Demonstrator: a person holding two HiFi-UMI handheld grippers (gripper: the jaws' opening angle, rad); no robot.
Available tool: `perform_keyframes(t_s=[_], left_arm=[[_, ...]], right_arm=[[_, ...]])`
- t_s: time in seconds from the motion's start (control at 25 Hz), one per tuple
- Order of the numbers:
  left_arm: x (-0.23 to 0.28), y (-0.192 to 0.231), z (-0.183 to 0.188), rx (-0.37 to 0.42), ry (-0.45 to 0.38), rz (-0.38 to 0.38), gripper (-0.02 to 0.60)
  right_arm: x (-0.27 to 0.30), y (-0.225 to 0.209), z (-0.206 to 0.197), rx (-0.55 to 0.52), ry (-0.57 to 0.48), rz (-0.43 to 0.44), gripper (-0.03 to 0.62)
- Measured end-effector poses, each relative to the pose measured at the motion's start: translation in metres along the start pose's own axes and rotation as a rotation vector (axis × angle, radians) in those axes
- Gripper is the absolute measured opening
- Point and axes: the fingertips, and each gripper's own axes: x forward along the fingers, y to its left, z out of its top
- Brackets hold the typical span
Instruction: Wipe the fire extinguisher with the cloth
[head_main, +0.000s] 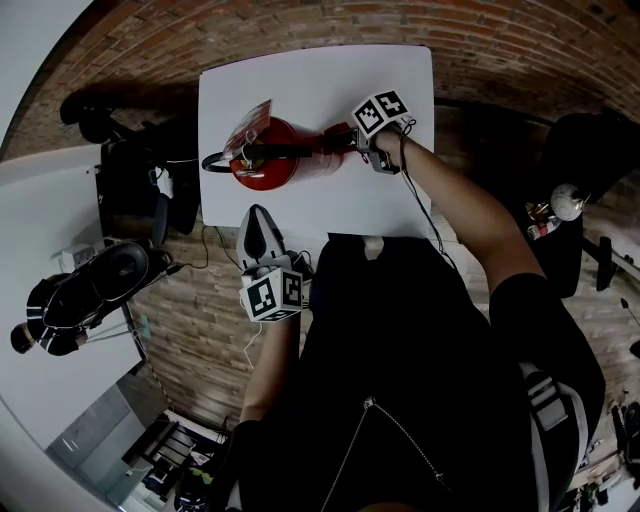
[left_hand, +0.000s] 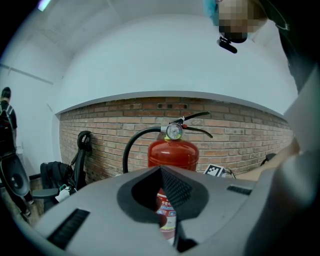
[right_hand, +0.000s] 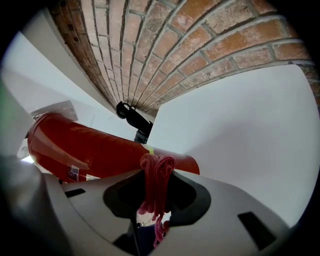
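Observation:
A red fire extinguisher stands upright on a white table, with a black hose and a gauge on top. My right gripper is shut on a red cloth and holds it against the cylinder's side. The cloth shows between that gripper and the red body. My left gripper hovers off the table's near edge and points at the extinguisher from a short way off. Its jaws are closed, and the gripper holds nothing.
The floor around the table is brick-patterned. A black bag and chair stand left of the table, and a person stands further left. More dark gear sits to the right. A black object lies beyond the extinguisher.

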Motion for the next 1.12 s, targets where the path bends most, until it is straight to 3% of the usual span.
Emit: perform_keyframes(t_s=[1.12], left_arm=[[-0.007, -0.001, 0.003, 0.001, -0.02, -0.011, 0.008]], right_arm=[[-0.04, 0.066, 0.011, -0.043, -0.064, 0.098, 0.12]])
